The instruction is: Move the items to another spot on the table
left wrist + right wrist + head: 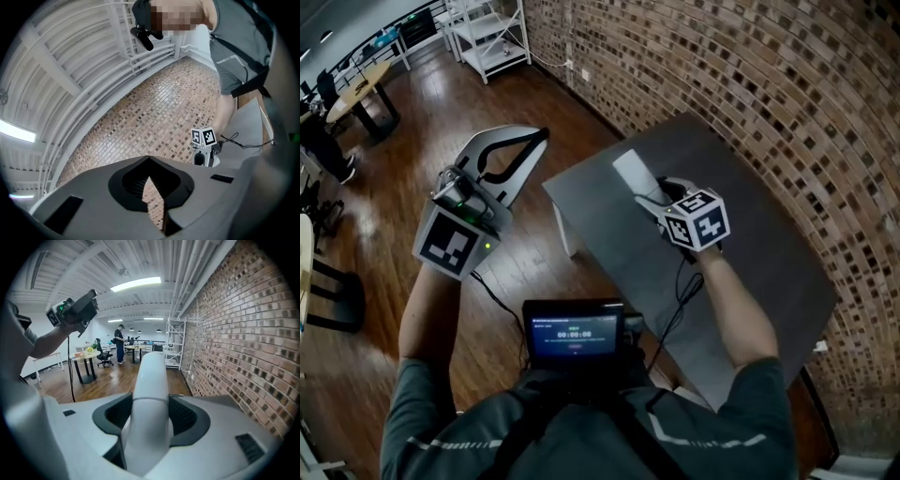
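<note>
Only the right gripper view showed the right gripper (150,420) clamped on the white cylinder (151,380), with a pad pressed to each side. The head view placed that cylinder over the grey table (750,253), its lower end hidden by the jaws, so contact with the tabletop could not be told. The left gripper (149,159) hung over the wooden floor (394,169), tips together, empty.

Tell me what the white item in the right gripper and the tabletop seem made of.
White item: probably plastic, smooth and semi-glossy; soft highlights and a moulded seam ring. Tabletop: matte dark grey, perhaps laminate or painted board; no grain or glare visible.
</note>
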Demonstrator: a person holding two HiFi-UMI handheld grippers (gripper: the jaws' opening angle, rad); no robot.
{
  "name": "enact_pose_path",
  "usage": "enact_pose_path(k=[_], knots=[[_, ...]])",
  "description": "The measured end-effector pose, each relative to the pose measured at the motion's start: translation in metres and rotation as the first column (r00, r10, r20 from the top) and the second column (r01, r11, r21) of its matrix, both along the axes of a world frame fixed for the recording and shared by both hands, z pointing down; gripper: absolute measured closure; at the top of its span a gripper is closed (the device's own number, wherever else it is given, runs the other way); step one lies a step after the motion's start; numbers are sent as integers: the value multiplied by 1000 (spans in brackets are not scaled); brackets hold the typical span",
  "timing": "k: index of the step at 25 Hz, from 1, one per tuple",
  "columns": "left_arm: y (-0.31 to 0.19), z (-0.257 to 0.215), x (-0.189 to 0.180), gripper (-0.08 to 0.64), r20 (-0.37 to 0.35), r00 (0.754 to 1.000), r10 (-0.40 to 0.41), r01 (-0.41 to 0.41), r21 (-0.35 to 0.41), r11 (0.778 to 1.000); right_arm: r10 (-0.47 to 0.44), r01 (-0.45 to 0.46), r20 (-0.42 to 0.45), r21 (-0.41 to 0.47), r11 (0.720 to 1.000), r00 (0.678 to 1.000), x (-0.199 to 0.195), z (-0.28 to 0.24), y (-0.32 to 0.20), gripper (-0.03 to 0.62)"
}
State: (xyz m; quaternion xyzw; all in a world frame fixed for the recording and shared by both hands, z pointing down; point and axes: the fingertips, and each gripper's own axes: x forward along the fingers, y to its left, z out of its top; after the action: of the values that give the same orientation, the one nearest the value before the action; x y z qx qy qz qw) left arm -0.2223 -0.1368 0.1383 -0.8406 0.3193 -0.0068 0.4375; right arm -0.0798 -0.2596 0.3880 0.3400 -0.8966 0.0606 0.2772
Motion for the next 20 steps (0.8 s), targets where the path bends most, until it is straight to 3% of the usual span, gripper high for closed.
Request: enact_pose_path(k=[15,20], knots=[[-114,22,-36,560,35,999,-14,16,-67,998,-62,58,-25,-138,989,998,-84,77,-90,339],[-135,30,-50,560,3,1000,-15,15,-112,994,-66,54,-58,-183,982,996,-106,108,-100,339]])
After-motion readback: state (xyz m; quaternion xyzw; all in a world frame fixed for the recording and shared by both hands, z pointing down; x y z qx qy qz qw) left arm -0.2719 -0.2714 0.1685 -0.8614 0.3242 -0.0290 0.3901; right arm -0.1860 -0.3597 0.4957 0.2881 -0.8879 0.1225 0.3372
